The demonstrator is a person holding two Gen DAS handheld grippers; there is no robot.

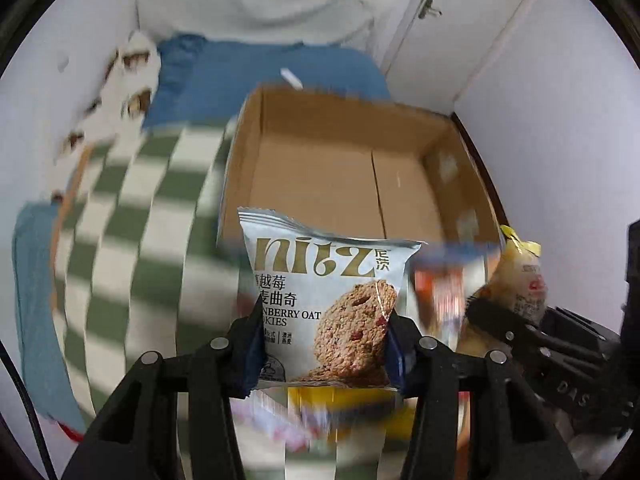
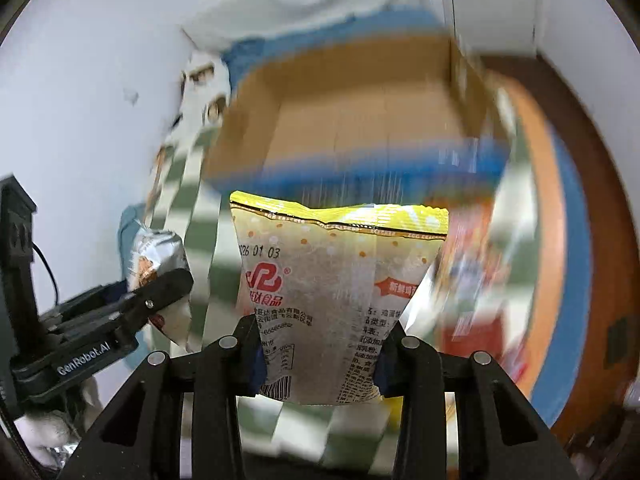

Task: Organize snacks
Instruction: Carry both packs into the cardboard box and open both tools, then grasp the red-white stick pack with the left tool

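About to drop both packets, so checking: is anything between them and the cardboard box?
Nothing visible blocks either. The cookie packet in the left gripper and the yellow packet in the right gripper face the open box, whose visible floor looks bare.

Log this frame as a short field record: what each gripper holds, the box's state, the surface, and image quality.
left gripper: shut on cookie pack, held upright
right gripper: shut on yellow pack, held upright
box: cardboard, open, nothing visible inside, ahead of both grippers
surface: green-and-white checked cloth
other snacks: blurred packs near the box's front wall, unreadable
image quality: heavy motion blur in both views
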